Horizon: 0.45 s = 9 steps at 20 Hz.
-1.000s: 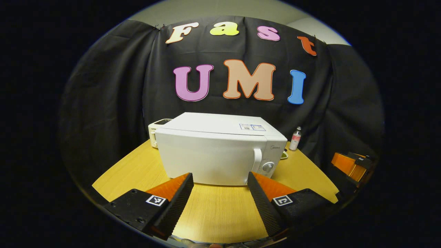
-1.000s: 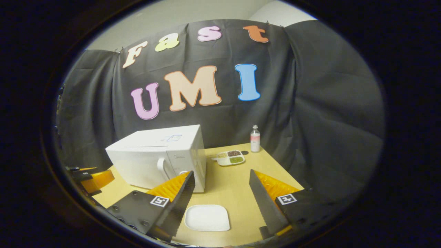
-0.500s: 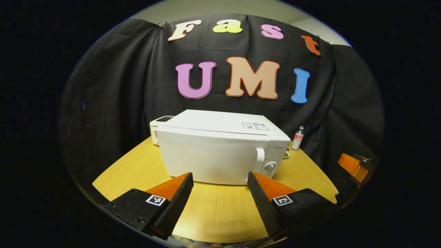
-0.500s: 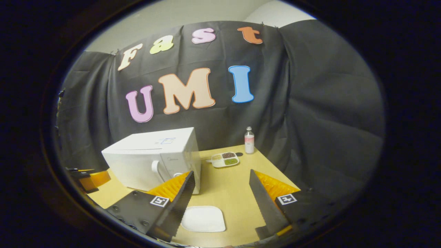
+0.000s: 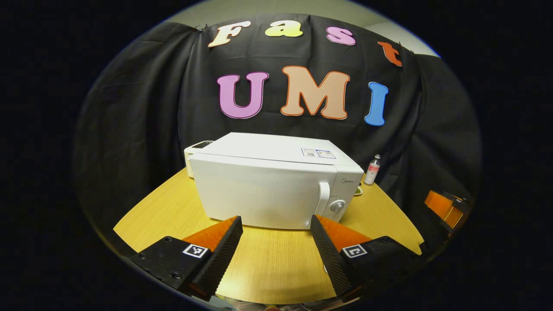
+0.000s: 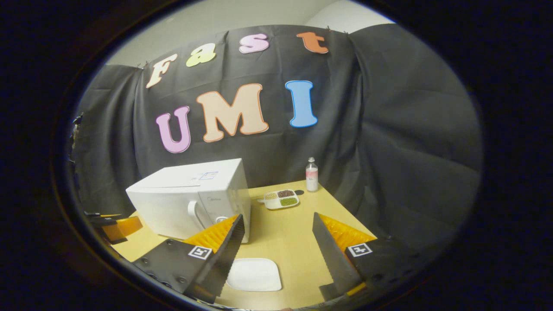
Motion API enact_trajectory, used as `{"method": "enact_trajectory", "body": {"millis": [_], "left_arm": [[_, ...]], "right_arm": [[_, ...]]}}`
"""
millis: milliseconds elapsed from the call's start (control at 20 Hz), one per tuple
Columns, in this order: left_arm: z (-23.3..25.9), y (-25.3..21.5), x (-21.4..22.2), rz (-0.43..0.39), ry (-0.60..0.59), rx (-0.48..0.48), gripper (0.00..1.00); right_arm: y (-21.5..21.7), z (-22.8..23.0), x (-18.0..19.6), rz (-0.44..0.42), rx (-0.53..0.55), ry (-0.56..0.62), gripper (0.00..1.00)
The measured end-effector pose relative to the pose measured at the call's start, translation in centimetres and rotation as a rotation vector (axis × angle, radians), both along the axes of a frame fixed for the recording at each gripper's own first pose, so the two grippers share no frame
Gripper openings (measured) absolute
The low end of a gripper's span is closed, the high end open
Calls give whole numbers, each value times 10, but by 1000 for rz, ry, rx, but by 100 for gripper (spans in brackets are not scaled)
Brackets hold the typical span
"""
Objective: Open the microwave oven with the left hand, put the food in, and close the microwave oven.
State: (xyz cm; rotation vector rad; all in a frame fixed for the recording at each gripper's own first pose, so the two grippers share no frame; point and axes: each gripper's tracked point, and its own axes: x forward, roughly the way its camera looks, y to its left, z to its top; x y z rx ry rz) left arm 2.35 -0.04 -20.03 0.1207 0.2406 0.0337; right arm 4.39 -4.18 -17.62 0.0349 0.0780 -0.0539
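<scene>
Two grippers up, neither touching anything yet. Biggest item: wooden table (image 5: 268, 268), everything sits on it. White microwave oven (image 5: 263, 194) sits mid-table, door shut, vertical door handle (image 5: 323, 198) on its right edge beside the control knob (image 5: 337, 206). A smaller white appliance (image 5: 195, 152) peeks out behind the microwave's left rear corner; can't tell what it is.

Left gripper (image 5: 276, 235) faces the door square on, jaws spread wide, empty, short of the door. Handle lines up just above its right finger, so I'd guess it's set up to go for the handle first. Door must open before any food moves.

Right gripper (image 6: 276, 235) hangs off to the microwave's control-panel side, jaws also spread, holding nothing. White square plate (image 6: 254, 274) lies on the table right between its fingers, looks empty. Divided food tray (image 6: 281, 199) with dark and green portions sits farther back, near the microwave's right rear corner, well apart from both grippers. That's likely the food to load.

Small bottle (image 6: 311, 174) with a pink label stands behind the tray by the cloth wall, out of the way.
</scene>
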Motion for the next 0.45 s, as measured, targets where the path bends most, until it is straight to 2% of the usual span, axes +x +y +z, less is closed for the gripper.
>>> {"method": "enact_trajectory", "body": {"millis": [450], "left_arm": [[-4,0,5,12,17,-10,97]], "right_arm": [[-1,0,6,-4,6,2,92]]}}
